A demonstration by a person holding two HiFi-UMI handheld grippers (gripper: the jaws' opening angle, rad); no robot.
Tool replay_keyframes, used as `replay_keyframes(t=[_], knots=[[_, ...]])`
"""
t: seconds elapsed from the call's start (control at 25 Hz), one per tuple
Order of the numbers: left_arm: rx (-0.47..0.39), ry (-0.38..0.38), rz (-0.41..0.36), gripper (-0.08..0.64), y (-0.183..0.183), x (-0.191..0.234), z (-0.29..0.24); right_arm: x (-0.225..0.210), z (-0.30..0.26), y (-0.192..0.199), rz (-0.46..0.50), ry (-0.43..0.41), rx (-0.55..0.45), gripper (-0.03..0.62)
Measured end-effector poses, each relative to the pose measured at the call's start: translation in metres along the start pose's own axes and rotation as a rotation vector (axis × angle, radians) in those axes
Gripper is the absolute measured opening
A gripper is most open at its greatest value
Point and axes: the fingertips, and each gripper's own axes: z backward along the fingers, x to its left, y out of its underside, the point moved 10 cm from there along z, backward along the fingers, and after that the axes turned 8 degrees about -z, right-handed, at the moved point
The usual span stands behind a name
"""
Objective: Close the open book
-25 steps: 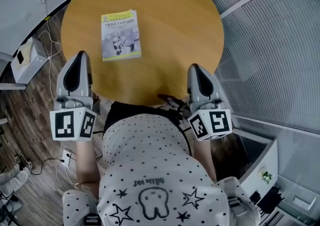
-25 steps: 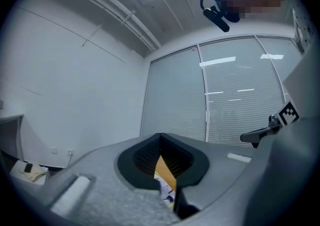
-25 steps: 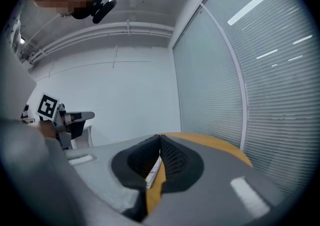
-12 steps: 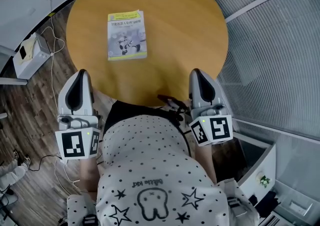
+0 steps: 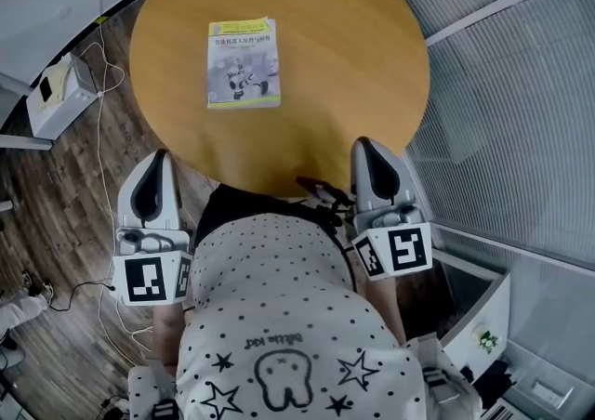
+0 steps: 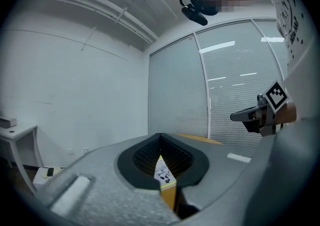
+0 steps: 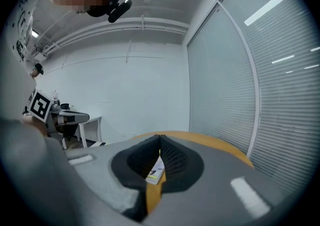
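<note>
Pulled back from the table [image 5: 353,56], left tongs [image 5: 156,160] are shut and empty, like right tongs [image 5: 365,147].

I've got the book [image 5: 243,63] in the head view, and it's lying shut, flat on the round wooden worktop [image 5: 353,56], front cover facing up. There's a yellow band across the top of the cover with dark print I can't read from here. Below that is a pale grey-lilac field with a small black-and-white figure in the middle, and a thin yellow-green strip along the near edge. The book sits on the left half of the worktop, towards the far side, well in from the rim, with bare wood all round it. Its long sides run roughly away from me, turned just a touch off square.
</note>
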Motion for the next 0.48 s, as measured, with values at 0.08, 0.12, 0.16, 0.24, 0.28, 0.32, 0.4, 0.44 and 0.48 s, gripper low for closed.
replay_keyframes(t=[0.08,0.12,0.16,0.24,0.28,0.32,0.4,0.44,0.48], knots=[[0.003,0.007,0.003,0.009,0.0024,-0.0017,0.0011,0.0011,-0.0014,0.0014,0.0,-0.006,0.004,0.005],[0.003,0.008,0.005,0.009,0.0027,-0.0022,0.0016,0.0018,-0.0022,0.0018,0.001,-0.009,0.006,0.005],[0.002,0.008,0.006,0.009,0.0026,-0.0025,0.0017,0.0024,-0.003,0.0019,0.002,-0.013,0.006,0.005],[-0.001,0.006,0.007,0.009,0.0015,-0.0031,0.0012,0.0026,-0.0041,0.002,0.002,-0.02,0.006,0.005],[-0.002,0.005,0.006,0.009,0.0009,-0.0033,0.0011,0.0026,-0.0041,0.0021,0.0,-0.021,0.005,0.005],[-0.003,0.004,0.005,0.009,0.0002,-0.0035,0.001,0.0024,-0.0038,0.0023,-0.002,-0.023,0.005,0.005],[-0.003,0.001,0.004,0.009,-0.0009,-0.0041,0.0004,0.001,-0.003,0.0027,-0.007,-0.025,0.003,0.005],[-0.002,-0.001,0.003,0.009,-0.0013,-0.0044,-0.0003,-0.0002,-0.003,0.0031,-0.008,-0.025,0.002,0.005],[-0.002,-0.002,0.002,0.009,-0.0016,-0.0047,-0.0011,-0.0014,-0.0033,0.0037,-0.01,-0.025,0.002,0.005]])
